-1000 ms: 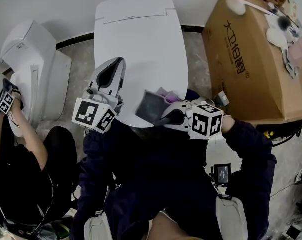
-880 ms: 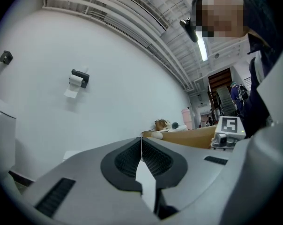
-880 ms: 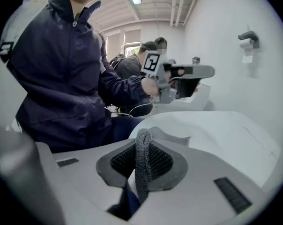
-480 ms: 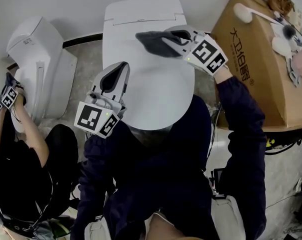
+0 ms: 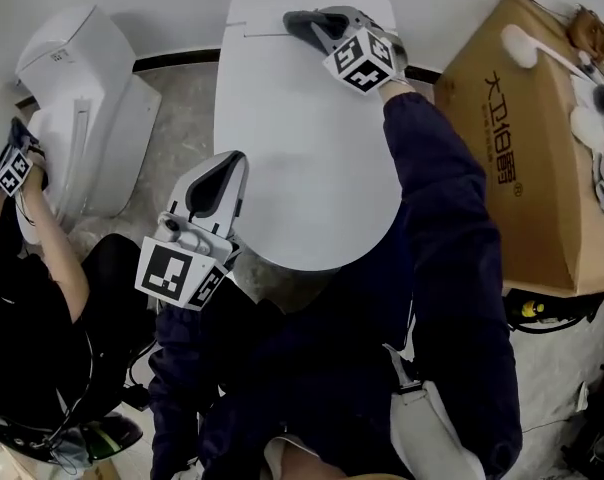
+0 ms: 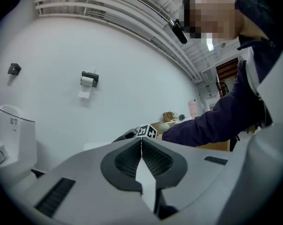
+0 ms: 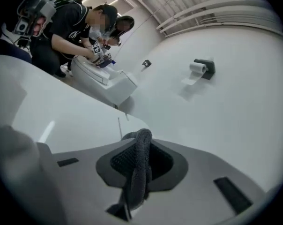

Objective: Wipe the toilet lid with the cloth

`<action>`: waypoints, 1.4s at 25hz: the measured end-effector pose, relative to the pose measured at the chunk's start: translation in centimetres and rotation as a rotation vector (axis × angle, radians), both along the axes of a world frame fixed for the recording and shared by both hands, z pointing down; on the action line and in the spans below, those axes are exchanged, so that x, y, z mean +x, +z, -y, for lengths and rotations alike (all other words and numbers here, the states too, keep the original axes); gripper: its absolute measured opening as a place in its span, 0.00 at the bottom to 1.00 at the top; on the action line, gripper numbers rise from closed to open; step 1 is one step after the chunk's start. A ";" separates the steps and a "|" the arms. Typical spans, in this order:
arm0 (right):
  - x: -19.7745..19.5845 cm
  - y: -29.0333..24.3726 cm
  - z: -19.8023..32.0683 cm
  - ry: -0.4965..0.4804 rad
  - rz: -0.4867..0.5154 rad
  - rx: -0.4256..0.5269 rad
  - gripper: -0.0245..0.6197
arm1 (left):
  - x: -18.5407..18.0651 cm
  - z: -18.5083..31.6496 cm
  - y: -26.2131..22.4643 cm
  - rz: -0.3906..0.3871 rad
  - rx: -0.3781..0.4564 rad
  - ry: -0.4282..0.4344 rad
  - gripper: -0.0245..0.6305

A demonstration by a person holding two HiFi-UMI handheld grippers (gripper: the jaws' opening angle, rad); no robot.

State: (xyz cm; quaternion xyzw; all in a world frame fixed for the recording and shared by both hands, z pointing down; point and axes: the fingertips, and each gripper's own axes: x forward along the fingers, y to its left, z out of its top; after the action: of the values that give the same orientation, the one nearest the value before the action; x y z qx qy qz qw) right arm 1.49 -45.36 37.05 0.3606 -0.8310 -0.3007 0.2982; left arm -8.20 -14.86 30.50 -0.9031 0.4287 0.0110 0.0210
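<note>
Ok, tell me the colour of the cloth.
Dark grey. The cloth shows best in the right gripper view.

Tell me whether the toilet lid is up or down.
Down: the toilet lid lies flat, its whole top showing, cloth at its rear edge.

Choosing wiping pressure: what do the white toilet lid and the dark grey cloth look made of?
The white toilet lid looks like hard, glossy plastic: smooth, with a reflected light streak. The dark grey cloth looks like soft, matte fabric, bunching limply; weave unclear.
</note>
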 end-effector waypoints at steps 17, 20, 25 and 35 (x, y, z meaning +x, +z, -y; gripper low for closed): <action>-4.6 7.2 -16.7 -0.316 -0.160 -0.359 0.13 | -0.2 0.4 0.3 -0.019 0.015 0.024 0.06; -5.1 7.6 -22.5 -0.376 -0.158 -0.425 0.13 | -0.4 0.4 0.2 -0.024 0.020 0.037 0.06; -5.7 8.1 -32.3 -0.479 -0.165 -0.508 0.13 | -0.7 1.1 -0.2 -0.041 0.029 0.045 0.06; -5.2 8.8 -44.7 -0.612 -0.175 -0.651 0.13 | -0.6 1.4 -0.5 -0.044 0.042 0.059 0.06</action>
State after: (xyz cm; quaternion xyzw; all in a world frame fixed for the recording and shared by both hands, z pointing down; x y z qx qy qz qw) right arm -3.68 -0.63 45.84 -0.0408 -0.9224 -0.1275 0.3624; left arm -8.76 -16.26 29.98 -0.9142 0.4021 0.0405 0.0300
